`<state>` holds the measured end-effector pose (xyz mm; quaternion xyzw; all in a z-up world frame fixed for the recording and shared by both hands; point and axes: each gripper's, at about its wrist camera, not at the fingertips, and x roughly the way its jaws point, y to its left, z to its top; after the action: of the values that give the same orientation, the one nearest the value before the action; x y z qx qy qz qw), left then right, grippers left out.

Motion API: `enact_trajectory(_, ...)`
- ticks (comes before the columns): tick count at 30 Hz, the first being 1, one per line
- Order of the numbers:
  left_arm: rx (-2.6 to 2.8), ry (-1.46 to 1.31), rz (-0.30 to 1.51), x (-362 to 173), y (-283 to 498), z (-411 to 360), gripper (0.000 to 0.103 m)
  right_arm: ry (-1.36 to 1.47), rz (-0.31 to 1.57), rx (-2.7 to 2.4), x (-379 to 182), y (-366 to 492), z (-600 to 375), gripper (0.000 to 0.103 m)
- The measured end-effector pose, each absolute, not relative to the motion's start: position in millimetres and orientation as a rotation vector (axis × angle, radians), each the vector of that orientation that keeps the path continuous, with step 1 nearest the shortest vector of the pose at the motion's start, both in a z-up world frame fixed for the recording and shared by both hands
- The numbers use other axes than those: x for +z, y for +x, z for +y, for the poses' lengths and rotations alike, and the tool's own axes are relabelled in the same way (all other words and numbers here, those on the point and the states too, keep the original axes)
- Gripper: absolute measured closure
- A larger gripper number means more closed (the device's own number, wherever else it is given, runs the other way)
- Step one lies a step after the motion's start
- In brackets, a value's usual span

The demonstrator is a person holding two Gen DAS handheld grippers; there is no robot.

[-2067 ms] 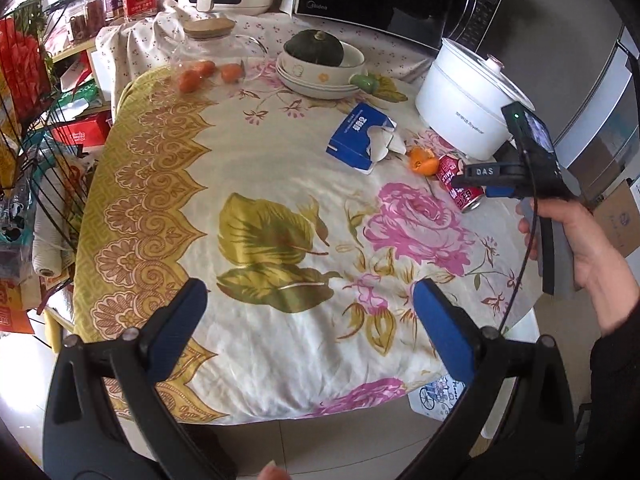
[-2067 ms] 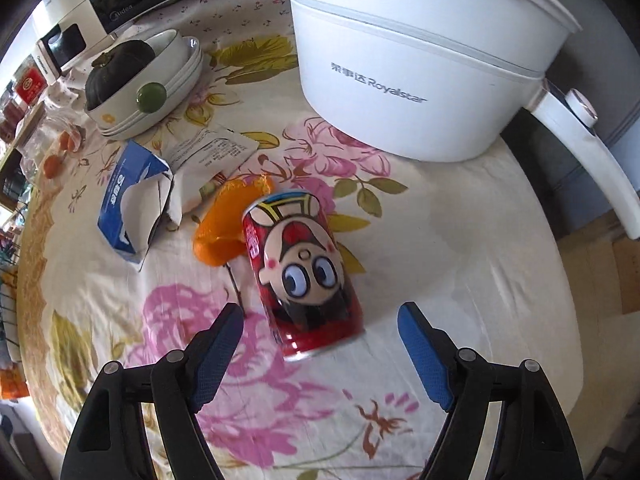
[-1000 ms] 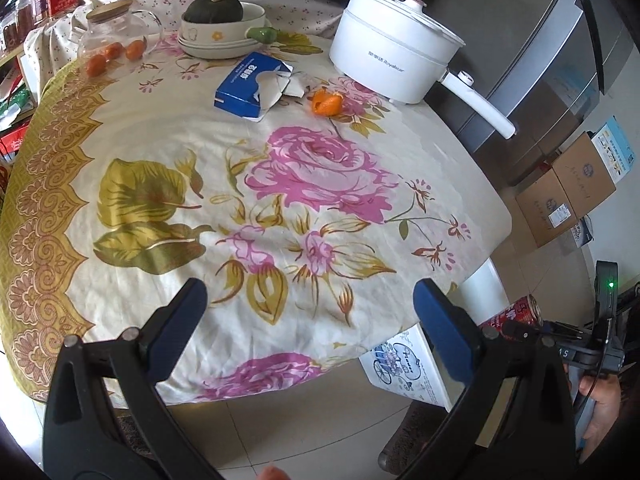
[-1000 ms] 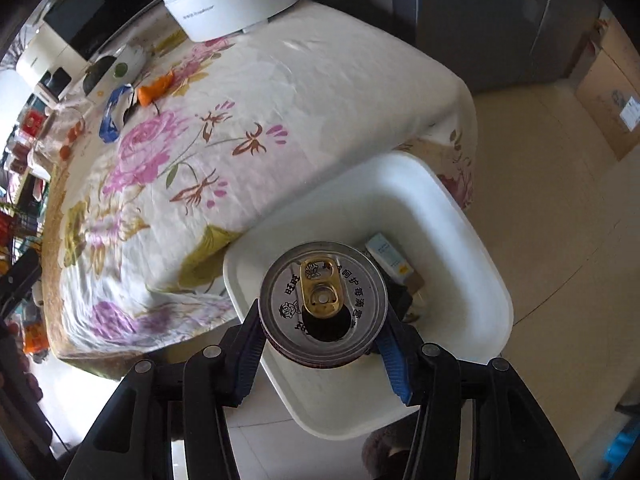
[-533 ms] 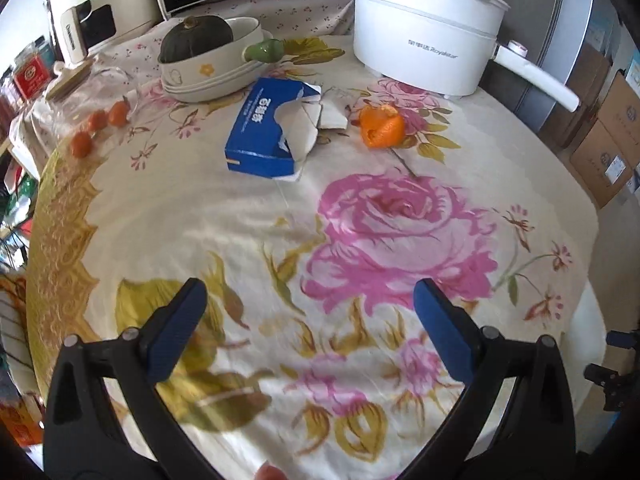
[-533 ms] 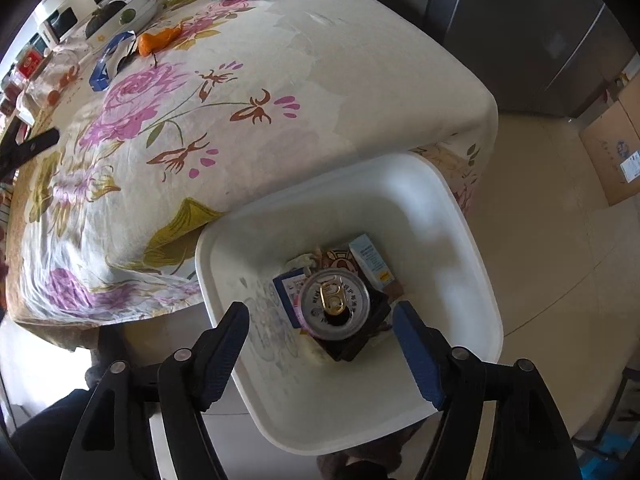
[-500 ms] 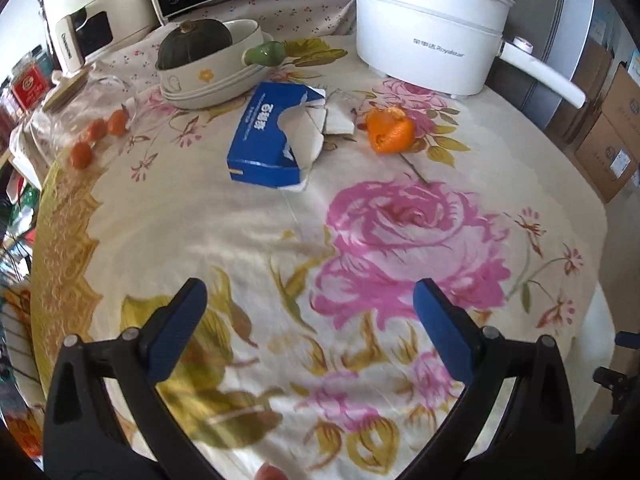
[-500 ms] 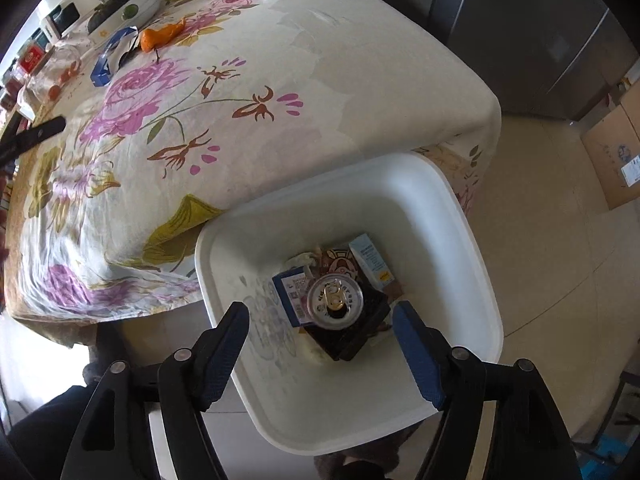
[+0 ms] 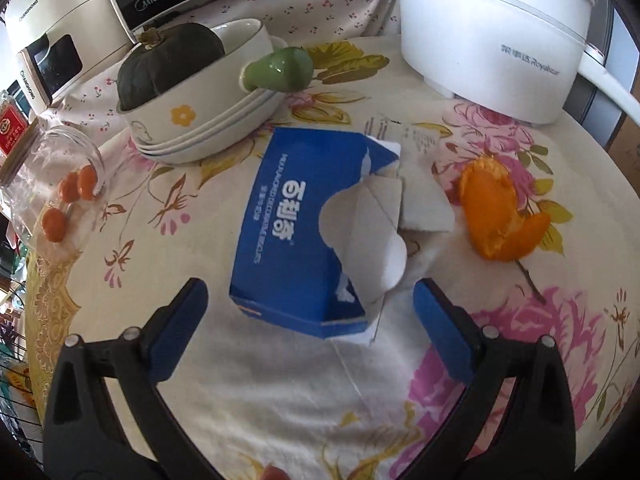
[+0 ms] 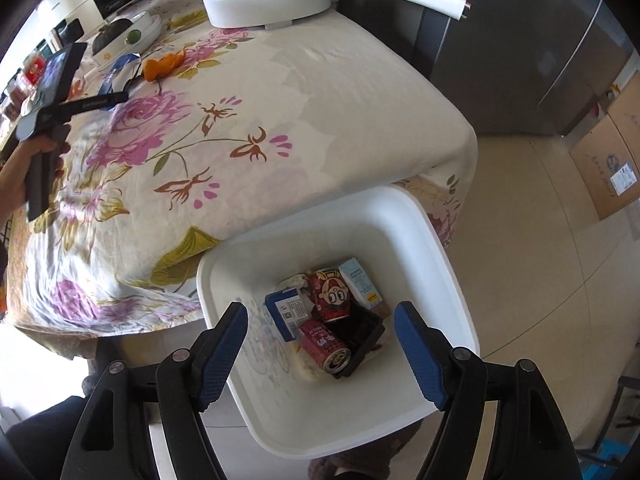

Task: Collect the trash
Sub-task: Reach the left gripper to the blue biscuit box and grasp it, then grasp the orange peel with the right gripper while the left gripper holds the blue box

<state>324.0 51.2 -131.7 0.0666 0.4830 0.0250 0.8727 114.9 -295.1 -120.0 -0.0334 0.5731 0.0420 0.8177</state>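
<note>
My left gripper (image 9: pixel 312 312) is open just above the near end of a torn blue tissue box (image 9: pixel 296 232) on the flowered tablecloth. An orange peel (image 9: pixel 500 216) and a paper slip (image 9: pixel 404 136) lie to its right. My right gripper (image 10: pixel 320 340) is open and empty above a white trash bin (image 10: pixel 440 264) beside the table. Two red cans (image 10: pixel 332 292) lie in the bin among cartons and a black tray. The left gripper also shows in the right wrist view (image 10: pixel 96 100), near the box (image 10: pixel 116 72) and peel (image 10: pixel 160 68).
A white electric pot (image 9: pixel 492 24) stands at the back right, its handle sticking out. Stacked bowls (image 9: pixel 200 120) hold a dark squash (image 9: pixel 168 64). A glass jar with small oranges (image 9: pixel 68 192) lies at left. Cardboard boxes (image 10: pixel 608 160) stand on the floor.
The right gripper let go of the red can, which fell into the bin and now lies on its side. The left gripper moved forward over the table to the blue box.
</note>
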Motion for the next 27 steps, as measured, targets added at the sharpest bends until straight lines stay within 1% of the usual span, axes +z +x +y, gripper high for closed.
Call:
enact_trajectory(2,0.054,0.103,1.013,-132.7,328.1,55.8,0.003,-0.07,1.221,0.088,-120.5,116.2,-294.2,0.026)
enact_trajectory(3,0.049,0.074,1.014,-132.3,328.3,58.6,0.009,-0.068,1.221,0.084,-121.3,116.8,-294.1,0.026)
enact_trajectory(4,0.042,0.042,1.014,-131.7,327.3,61.3,0.018,-0.066,1.222,0.081,-121.8,117.4,-294.3,0.026)
enact_trajectory(5,0.033,0.018,1.012,-131.4,326.0,63.3,0.022,-0.063,1.223,0.08,-122.3,117.0,-294.5,0.026)
enact_trajectory(6,0.026,0.004,1.008,-130.5,323.3,64.3,0.024,-0.06,1.224,0.078,-122.6,116.9,-294.7,0.026)
enact_trajectory(18,-0.039,0.0,1.008,-117.7,280.1,56.3,0.026,-0.019,1.219,0.026,-123.0,117.1,-302.9,0.026)
enact_trajectory(27,-0.117,-0.111,1.01,-95.1,222.3,47.2,0.026,0.006,1.177,0.022,-109.7,111.2,-303.4,0.026)
